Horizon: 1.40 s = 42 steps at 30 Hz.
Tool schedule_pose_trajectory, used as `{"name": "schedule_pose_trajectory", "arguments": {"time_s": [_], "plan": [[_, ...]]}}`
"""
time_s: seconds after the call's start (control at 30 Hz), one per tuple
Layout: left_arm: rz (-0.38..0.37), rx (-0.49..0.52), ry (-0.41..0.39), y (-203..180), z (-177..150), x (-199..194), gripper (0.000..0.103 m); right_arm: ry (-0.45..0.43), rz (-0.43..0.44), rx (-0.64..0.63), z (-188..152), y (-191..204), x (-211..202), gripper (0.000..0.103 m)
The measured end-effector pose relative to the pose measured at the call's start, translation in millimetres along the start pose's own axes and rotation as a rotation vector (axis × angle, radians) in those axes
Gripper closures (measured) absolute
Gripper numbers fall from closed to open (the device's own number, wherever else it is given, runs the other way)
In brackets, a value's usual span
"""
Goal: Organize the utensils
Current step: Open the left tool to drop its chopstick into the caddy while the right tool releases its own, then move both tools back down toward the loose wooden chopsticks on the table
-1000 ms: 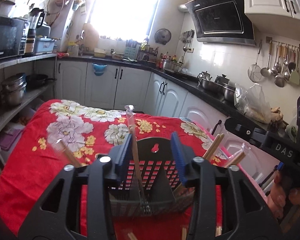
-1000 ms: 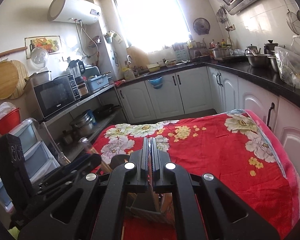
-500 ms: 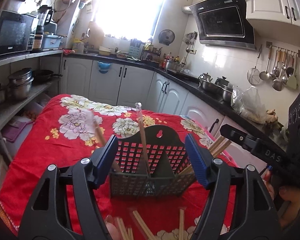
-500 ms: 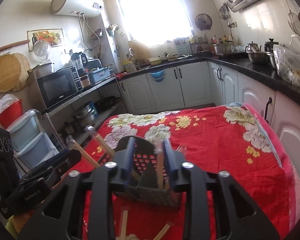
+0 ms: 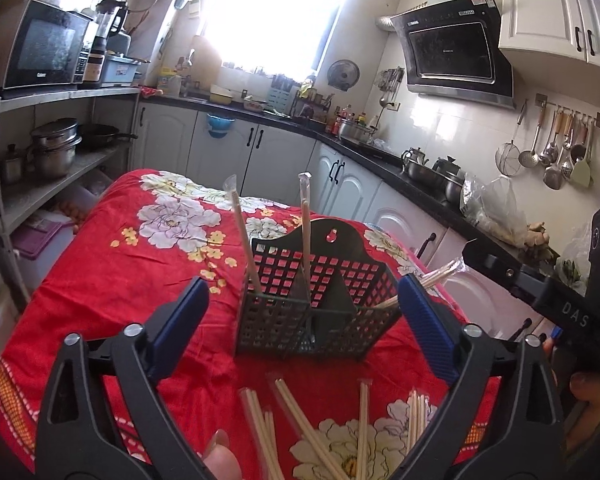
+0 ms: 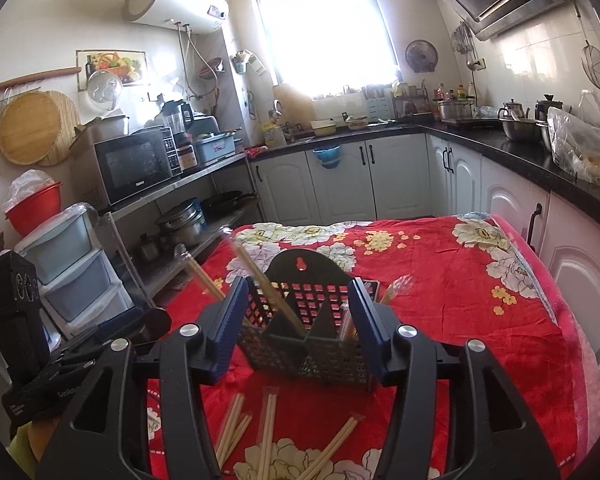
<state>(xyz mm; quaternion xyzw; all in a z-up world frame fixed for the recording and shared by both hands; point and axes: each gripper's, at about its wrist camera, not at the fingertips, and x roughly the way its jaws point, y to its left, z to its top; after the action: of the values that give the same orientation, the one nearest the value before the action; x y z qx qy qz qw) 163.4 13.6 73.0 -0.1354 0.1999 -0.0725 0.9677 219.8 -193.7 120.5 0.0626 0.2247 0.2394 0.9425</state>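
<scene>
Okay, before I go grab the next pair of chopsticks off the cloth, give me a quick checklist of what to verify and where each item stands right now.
1. Left gripper empty: ok; jaws have just been opening, nothing between them.
2. Right gripper empty: ok; jaws have just been opening, nothing pinched.
3. Black utensil basket upright on the red floral cloth: ok.
4. Wrapped chopsticks already placed stand inside the basket: ok.
5. Loose chopsticks lie in front of the basket, unobstructed: ok.
6. Which basket compartment has most room: cannot tell.
</scene>
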Motion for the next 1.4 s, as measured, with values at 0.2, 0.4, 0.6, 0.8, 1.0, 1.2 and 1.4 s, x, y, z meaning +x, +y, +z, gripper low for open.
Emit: {"name": "schedule_pose_trajectory", "arguments": {"time_s": [0.2, 0.4, 0.6, 0.8, 1.0, 1.2, 1.4], "plan": [[-0.001, -0.003, 0.02, 6, -11, -7, 0.011, 0.004, 0.004, -0.012, -7, 6, -7, 0.047], [0.015, -0.013, 0.045, 15, -21, -11, 0.011, 0.016, 0.001, -0.036, -18, 11, -11, 0.041], [0.038, -0.038, 0.065, 29, -31, -14, 0.011, 0.057, -0.007, -0.047, -36, 12, -8, 0.04], [0.047, -0.045, 0.078, 37, -39, -18, 0.011, 0.099, -0.014, -0.043, -54, 9, -6, 0.039], [0.046, -0.056, 0.097, 42, -45, -17, 0.011, 0.13, -0.026, -0.031, -69, 4, -3, 0.039], [0.032, -0.066, 0.119, 44, -51, -16, 0.011, 0.17, -0.043, -0.013, -82, -3, 1, 0.039], [0.031, -0.076, 0.161, 46, -59, -9, 0.011, 0.206, -0.052, -0.015, -95, -7, 4, 0.039]]}}
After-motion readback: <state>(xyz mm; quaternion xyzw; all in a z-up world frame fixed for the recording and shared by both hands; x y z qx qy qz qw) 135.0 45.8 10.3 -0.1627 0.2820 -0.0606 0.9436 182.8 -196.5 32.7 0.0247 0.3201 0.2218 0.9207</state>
